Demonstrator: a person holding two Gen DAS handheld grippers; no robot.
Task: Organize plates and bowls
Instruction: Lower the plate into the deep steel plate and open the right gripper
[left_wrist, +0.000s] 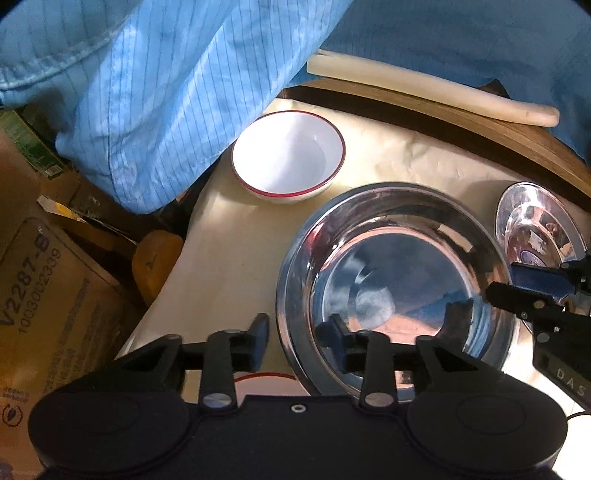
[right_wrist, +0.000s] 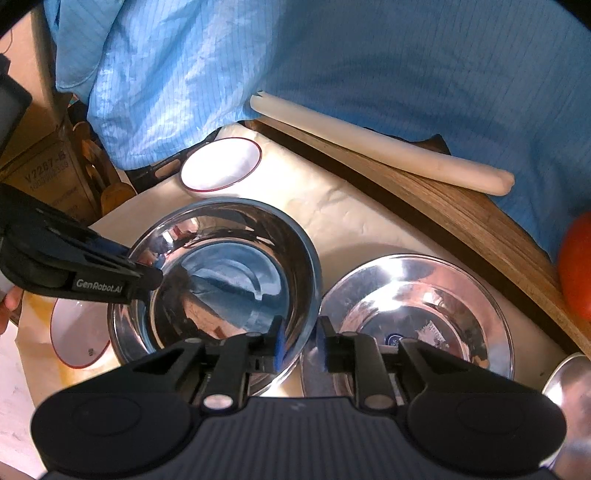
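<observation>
A large steel bowl (left_wrist: 399, 280) (right_wrist: 225, 280) stands on the cream cloth. My left gripper (left_wrist: 299, 339) straddles its near-left rim, one finger outside, one inside, with a gap on each side. My right gripper (right_wrist: 300, 343) straddles the opposite rim with its blue pads close on the wall; it shows in the left wrist view (left_wrist: 517, 295). A white red-rimmed bowl (left_wrist: 288, 155) (right_wrist: 221, 166) sits beyond. A steel plate (right_wrist: 413, 314) (left_wrist: 535, 225) lies to the right. Another red-rimmed white dish (right_wrist: 77, 339) lies left of the steel bowl.
A person in a blue coat (left_wrist: 166, 92) stands behind the table. A white roll (right_wrist: 376, 144) lies on a wooden board (right_wrist: 480, 221). Cardboard boxes (left_wrist: 44, 295) stand left of the table. An orange object (right_wrist: 578, 266) is at the right edge.
</observation>
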